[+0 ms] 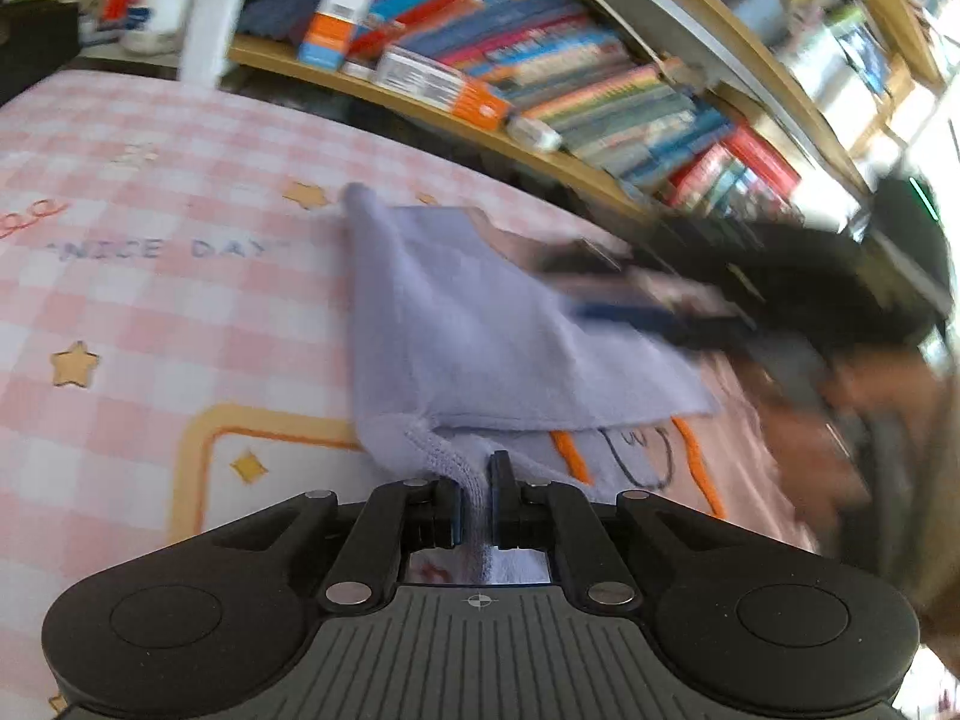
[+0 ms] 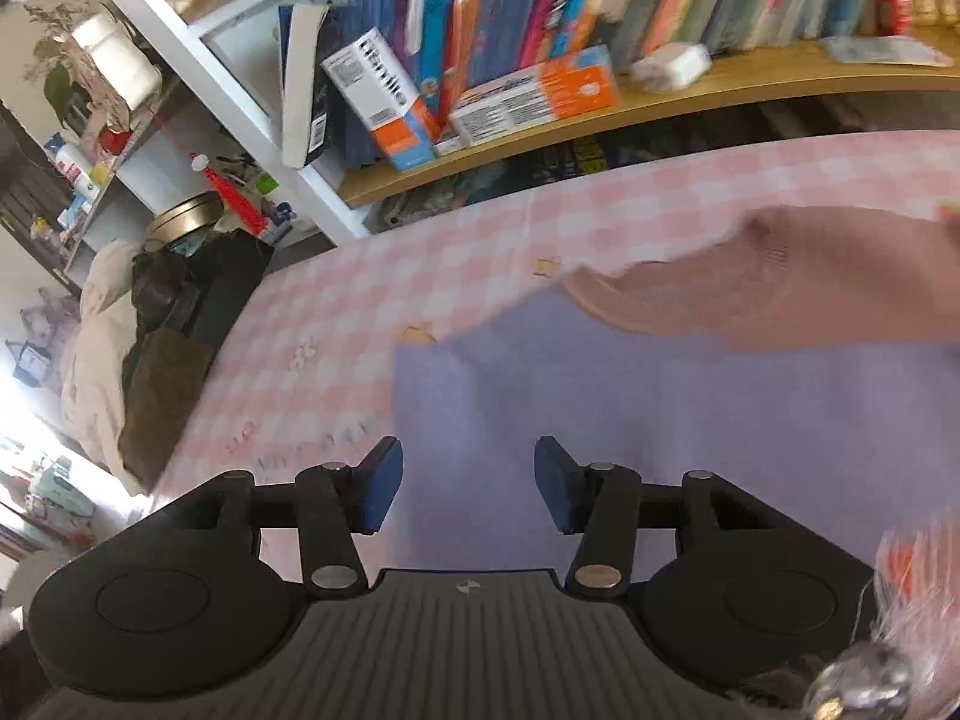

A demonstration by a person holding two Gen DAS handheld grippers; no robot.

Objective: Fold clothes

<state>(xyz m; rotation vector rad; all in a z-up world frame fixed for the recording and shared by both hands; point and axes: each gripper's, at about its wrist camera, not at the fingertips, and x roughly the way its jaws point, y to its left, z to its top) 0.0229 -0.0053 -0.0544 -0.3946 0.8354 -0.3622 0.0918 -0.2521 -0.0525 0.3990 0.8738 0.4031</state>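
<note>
A lavender garment (image 1: pixel 468 330) lies partly folded on the pink checked cloth (image 1: pixel 150 300). My left gripper (image 1: pixel 477 480) is shut on its ribbed hem, which bunches up between the blue pads. The right gripper (image 1: pixel 648 312) shows as a blurred dark shape over the garment's far right side. In the right wrist view the same lavender garment (image 2: pixel 630 420) spreads flat below my right gripper (image 2: pixel 468 480), whose jaws stand apart with nothing pinched between them. A pinkish-brown garment (image 2: pixel 780 288) lies behind it, overlapping its far edge.
A wooden shelf (image 2: pixel 660 96) packed with books and boxes runs along the table's far side. A white shelving frame (image 2: pixel 198 60), bags and clutter stand off the table's left end. A person's blurred hand (image 1: pixel 840 408) holds the right gripper.
</note>
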